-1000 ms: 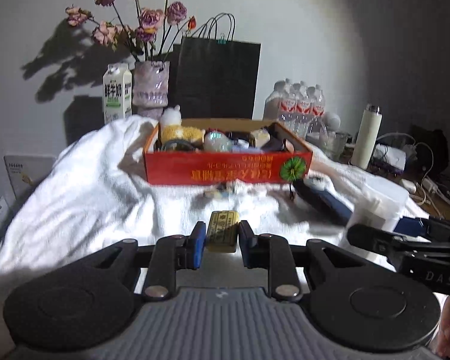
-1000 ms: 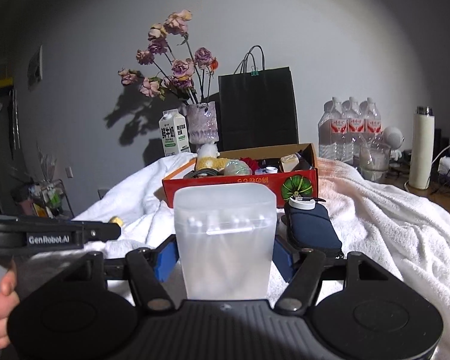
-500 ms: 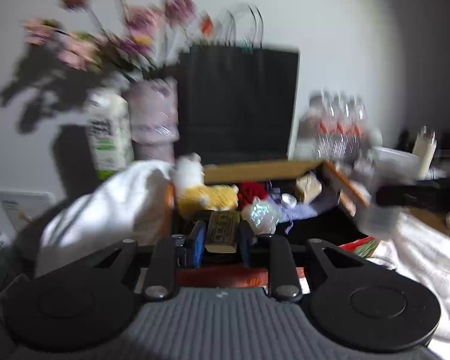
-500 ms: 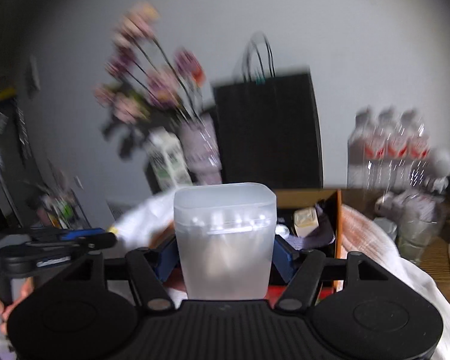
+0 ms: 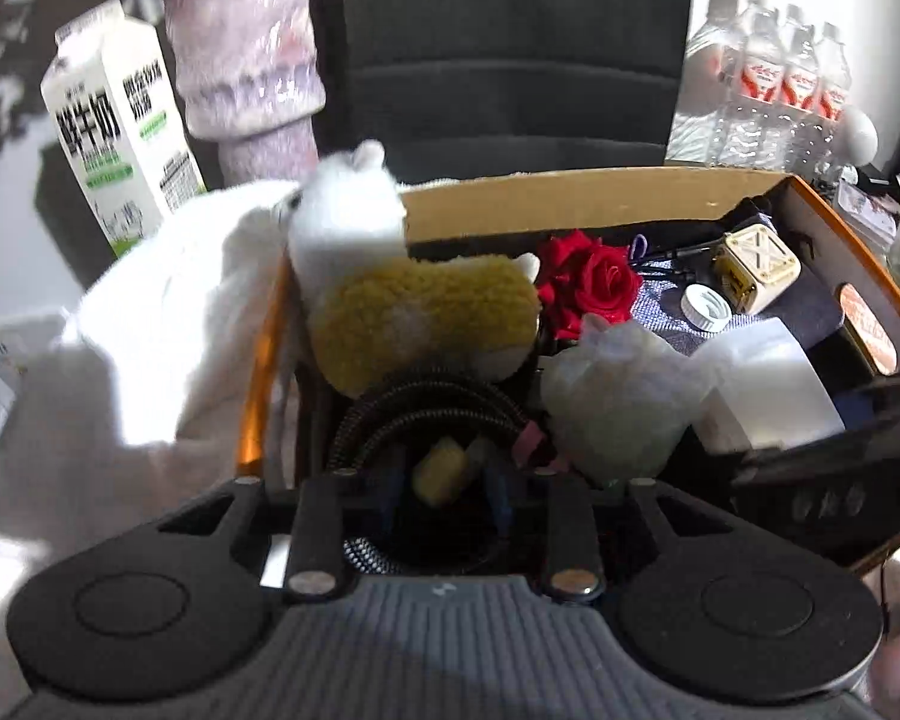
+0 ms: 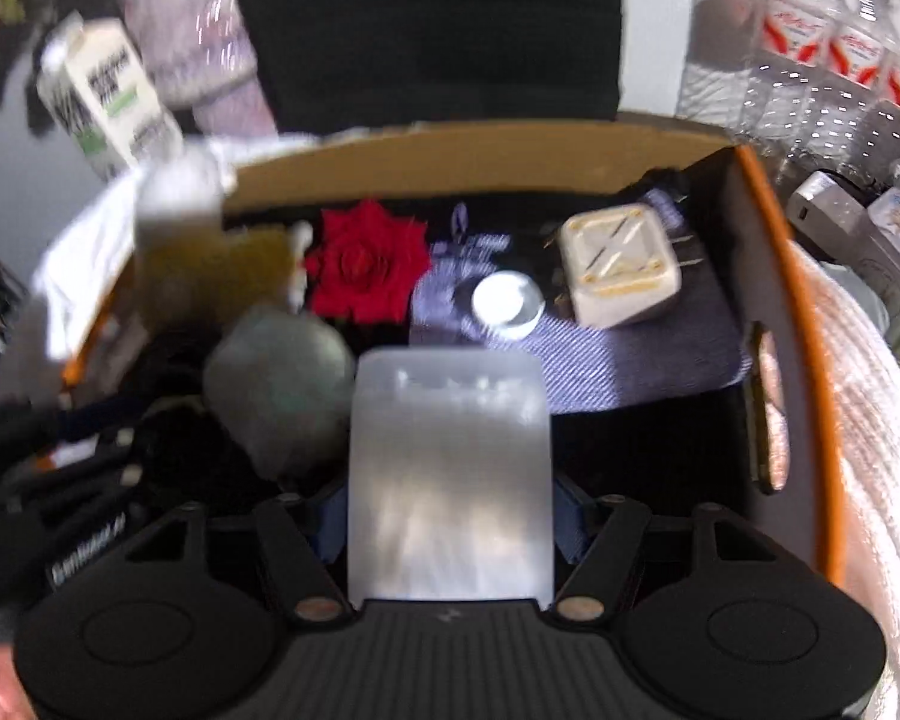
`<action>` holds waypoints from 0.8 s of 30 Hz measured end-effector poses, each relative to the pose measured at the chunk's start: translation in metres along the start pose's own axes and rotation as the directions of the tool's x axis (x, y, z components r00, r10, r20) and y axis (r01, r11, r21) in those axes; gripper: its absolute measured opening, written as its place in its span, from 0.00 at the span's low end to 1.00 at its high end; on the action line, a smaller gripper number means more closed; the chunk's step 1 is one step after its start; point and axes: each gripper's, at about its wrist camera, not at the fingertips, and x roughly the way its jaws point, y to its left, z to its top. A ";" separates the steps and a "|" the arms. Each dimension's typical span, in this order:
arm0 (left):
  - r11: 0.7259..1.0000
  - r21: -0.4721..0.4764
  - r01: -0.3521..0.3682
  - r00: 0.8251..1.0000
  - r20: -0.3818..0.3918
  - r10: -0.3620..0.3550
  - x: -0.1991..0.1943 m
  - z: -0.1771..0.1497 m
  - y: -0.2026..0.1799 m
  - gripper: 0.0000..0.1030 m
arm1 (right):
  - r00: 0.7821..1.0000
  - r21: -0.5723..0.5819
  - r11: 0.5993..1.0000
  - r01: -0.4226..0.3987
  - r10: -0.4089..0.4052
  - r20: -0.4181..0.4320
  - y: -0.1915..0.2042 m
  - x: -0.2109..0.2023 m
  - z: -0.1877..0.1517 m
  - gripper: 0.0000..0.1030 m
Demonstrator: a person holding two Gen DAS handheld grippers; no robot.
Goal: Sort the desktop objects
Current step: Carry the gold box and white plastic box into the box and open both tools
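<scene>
Both hand-held grippers have swung in from the desk and now hang over the box (image 5: 570, 192). The left hand-held gripper (image 5: 447, 471) has just been opening, and the yellow block (image 5: 441, 471) looks, in shadow, loose between its jaws. The right hand-held gripper (image 6: 450, 516) pinches the tub (image 6: 450, 474), not yet dropped.

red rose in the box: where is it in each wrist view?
Left wrist: red rose right of centre, upper half, just right of the yellow plush.
Right wrist: red rose left of centre, upper half.
Shared landmark: cream plug adapter, to its right in both.
</scene>
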 end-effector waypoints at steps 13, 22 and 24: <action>0.990 -0.105 -0.090 0.995 0.042 0.094 -0.056 0.007 0.020 0.71 | 0.985 0.024 1.000 0.013 -0.017 0.171 -0.015 -0.076 -0.001 0.78; 0.981 -0.134 -0.137 0.974 0.162 0.158 -0.101 -0.068 0.003 0.71 | 0.926 -0.053 0.997 0.052 -0.028 0.375 -0.018 -0.104 -0.069 0.81; 0.986 -0.128 -0.111 0.965 0.222 0.137 -0.121 -0.098 -0.004 0.71 | 0.897 -0.076 0.997 0.027 0.009 0.442 -0.020 -0.115 -0.097 0.85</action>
